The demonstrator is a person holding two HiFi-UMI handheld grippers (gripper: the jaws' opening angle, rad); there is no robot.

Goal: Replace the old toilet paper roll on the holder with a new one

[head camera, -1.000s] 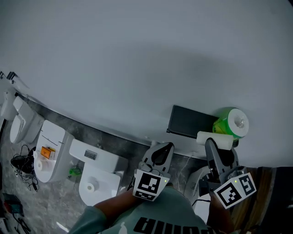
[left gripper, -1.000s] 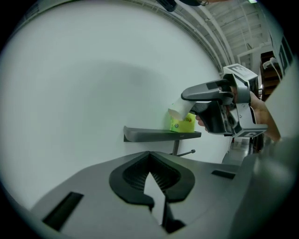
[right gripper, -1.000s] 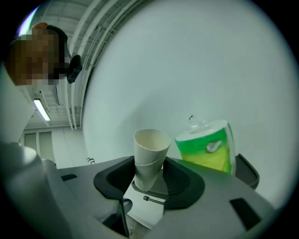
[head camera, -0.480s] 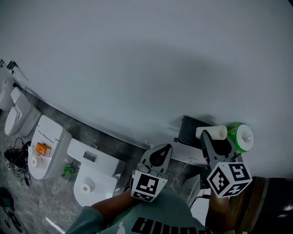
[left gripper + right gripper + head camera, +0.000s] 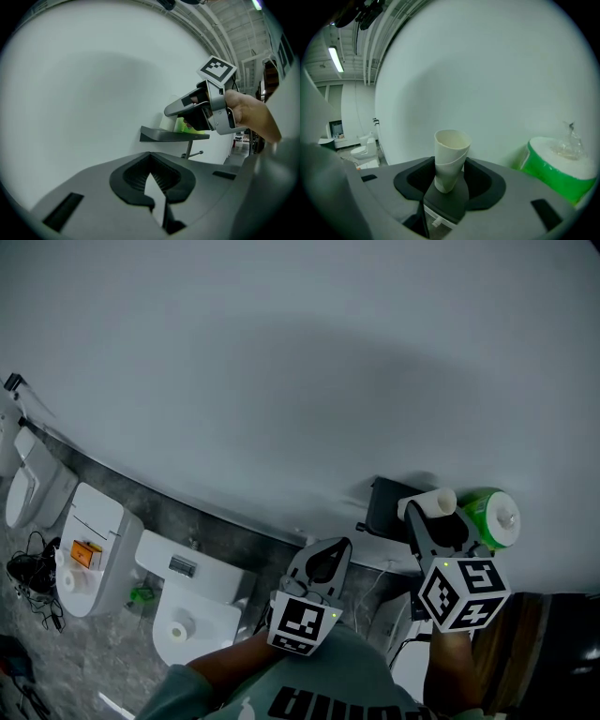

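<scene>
My right gripper [image 5: 424, 513] is shut on an empty white cardboard core [image 5: 433, 502], which stands upright between its jaws [image 5: 451, 150]. It hovers just in front of a dark wall shelf [image 5: 382, 505]. On that shelf stands a new roll in green wrapping [image 5: 489, 517], seen at the right of the right gripper view [image 5: 555, 166]. My left gripper [image 5: 345, 542] hangs lower and to the left, its tips together with nothing in them [image 5: 150, 154]. Its view shows the shelf [image 5: 164, 136] side-on, with a thin holder bar [image 5: 194, 153] under it.
A plain white wall [image 5: 281, 362] fills most of the head view. Below it to the left stand three white toilets [image 5: 183, 615] on a grey floor, one bearing an orange item [image 5: 74, 554]. Dark cables [image 5: 28, 573] lie at the far left.
My right gripper has rolled and carried the core up and left, from in front of the green roll to beside the shelf. The left gripper has hardly shifted.
</scene>
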